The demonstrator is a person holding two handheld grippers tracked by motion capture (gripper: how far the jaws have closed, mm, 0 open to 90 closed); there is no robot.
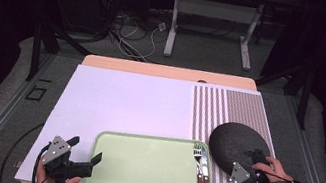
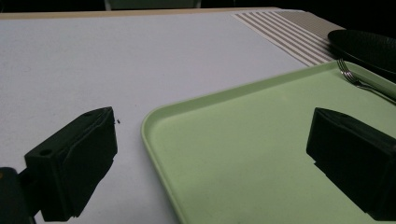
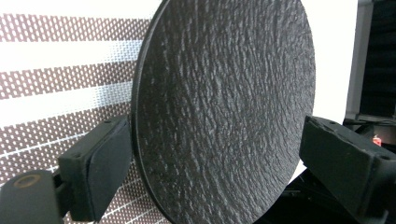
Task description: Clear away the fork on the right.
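A green tray (image 1: 147, 170) sits at the lower centre of the white-covered counter (image 1: 124, 100), a fork (image 1: 199, 154) and knife (image 1: 204, 172) with brown handles lying along its right edge. At lower left the left gripper (image 1: 87, 151) hangs released, jaws straddling the tray's corner. At lower right the right gripper (image 1: 260, 162), jaws spread, frames a black textured plate (image 1: 236, 140) on the striped mat (image 1: 228, 113)

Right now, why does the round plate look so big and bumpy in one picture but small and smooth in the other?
In the right gripper view the camera sits very close to the black plate, so its rough texture shows sharply; the high view looks from far above, so the plate looks small and the bumps blur away; in the left gripper view it is just a dark edge.
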